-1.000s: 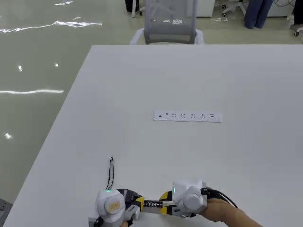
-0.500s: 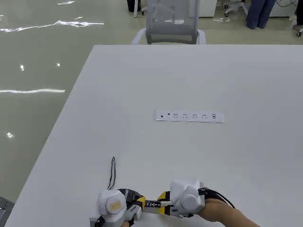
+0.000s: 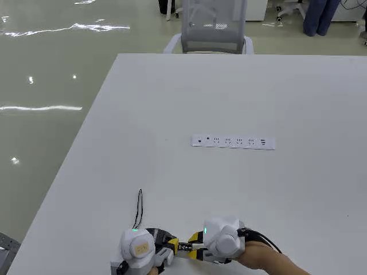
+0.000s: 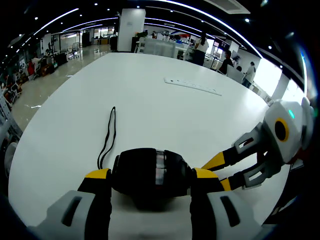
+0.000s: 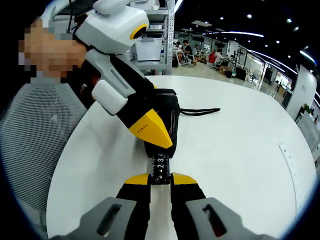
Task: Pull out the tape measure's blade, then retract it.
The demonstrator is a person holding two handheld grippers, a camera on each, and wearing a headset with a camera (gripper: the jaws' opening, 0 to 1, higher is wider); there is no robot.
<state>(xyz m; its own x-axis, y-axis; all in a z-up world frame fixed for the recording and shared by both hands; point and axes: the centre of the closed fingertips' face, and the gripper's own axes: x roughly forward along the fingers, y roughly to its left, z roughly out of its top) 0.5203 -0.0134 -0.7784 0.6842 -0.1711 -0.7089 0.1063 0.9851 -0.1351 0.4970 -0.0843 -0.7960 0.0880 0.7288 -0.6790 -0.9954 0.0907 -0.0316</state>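
The black tape measure (image 4: pixel 150 172) lies on the white table (image 3: pixel 229 97), and my left gripper (image 4: pixel 150 176) is shut on its case, one yellow-tipped finger on each side. A short length of blade (image 5: pixel 160 165), with the numbers 2, 3 and 4 showing, runs out of the case (image 5: pixel 162 115). My right gripper (image 5: pixel 160 179) is shut on the blade's end. In the head view both grippers sit at the table's near edge, left gripper (image 3: pixel 163 245) and right gripper (image 3: pixel 194 247) close together, with the blade (image 3: pixel 184 247) between them. The case's black strap (image 3: pixel 138 207) trails away across the table.
A white power strip (image 3: pixel 233 141) lies flat near the table's middle. A grey mesh chair (image 3: pixel 213 26) stands at the far edge. The table's left edge (image 3: pixel 74 154) drops to a glossy floor. A person's forearm (image 3: pixel 269 262) shows behind the right gripper.
My right gripper has moved left toward the case and the exposed blade has grown shorter. The left gripper has stayed in place on the case. The head camera has shifted slightly.
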